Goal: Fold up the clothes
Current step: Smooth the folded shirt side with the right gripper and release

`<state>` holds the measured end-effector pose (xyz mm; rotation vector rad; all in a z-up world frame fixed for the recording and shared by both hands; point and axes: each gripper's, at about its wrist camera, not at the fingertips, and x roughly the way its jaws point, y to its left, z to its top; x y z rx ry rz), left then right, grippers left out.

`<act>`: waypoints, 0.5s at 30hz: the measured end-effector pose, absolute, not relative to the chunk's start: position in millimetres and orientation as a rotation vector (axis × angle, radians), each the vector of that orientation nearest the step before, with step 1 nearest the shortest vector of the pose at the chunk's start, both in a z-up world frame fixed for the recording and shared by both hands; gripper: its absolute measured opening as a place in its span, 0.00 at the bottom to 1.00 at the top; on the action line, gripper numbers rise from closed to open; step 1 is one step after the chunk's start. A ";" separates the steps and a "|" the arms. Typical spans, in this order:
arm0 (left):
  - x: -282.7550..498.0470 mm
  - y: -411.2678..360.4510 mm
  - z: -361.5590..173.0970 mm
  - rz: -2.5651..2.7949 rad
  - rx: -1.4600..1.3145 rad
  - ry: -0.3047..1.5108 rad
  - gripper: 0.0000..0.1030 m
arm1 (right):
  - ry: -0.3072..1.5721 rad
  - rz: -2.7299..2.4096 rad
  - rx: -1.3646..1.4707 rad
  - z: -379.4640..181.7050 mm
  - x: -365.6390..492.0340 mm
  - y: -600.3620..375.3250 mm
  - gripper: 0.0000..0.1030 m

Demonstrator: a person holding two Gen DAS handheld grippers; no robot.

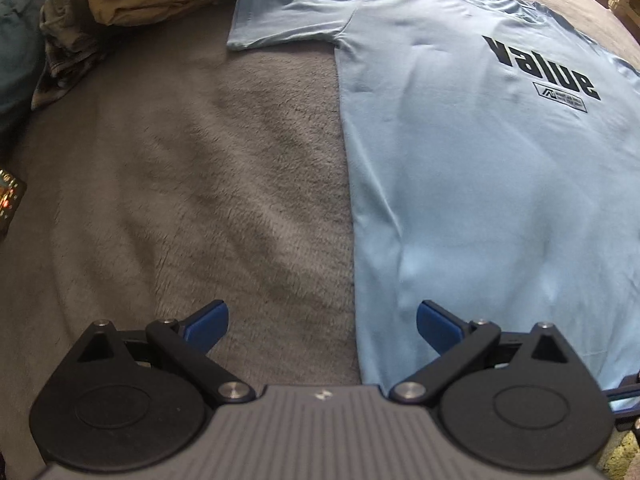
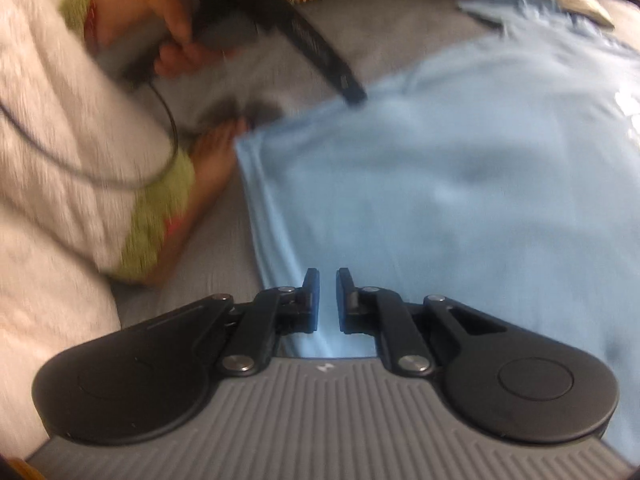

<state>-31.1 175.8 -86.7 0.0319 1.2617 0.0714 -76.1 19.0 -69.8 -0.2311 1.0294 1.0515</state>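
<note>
Left wrist view: light-blue cotton T-shirt w/ dark "Value" print [image 1: 480,160] lies flat at right on grey plush blanket [image 1: 180,160]; left gripper [image 1: 322,320] w/ jaws spread wide, empty, astride the shirt's left side edge. Fabric looks thin, limp, light; best taken at hem or side seam. Heap of folded clothes [image 1: 120,0] far left.

Right wrist view (blurred): right gripper [image 2: 328,300] w/ jaws nearly together above the near hem, apparently pinching nothing. A hand [image 2: 168,36] holds the other gripper at the shirt's far edge.

Grey fleece blanket [image 1: 200,160] under left claw; light blue T-shirt [image 1: 480,180] flat right, clothes pile [image 1: 100,4] far ahead-left.
</note>
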 end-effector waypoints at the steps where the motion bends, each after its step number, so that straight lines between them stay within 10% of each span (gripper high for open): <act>1: -30.5 175.7 -87.3 0.065 0.032 1.263 0.98 | 1.021 1.062 -0.230 -70.9 -73.7 23.3 0.08; 15: -44.2 208.9 -67.6 -0.019 -0.033 1.163 0.96 | 1.021 1.183 -0.222 -76.7 -57.1 57.5 0.07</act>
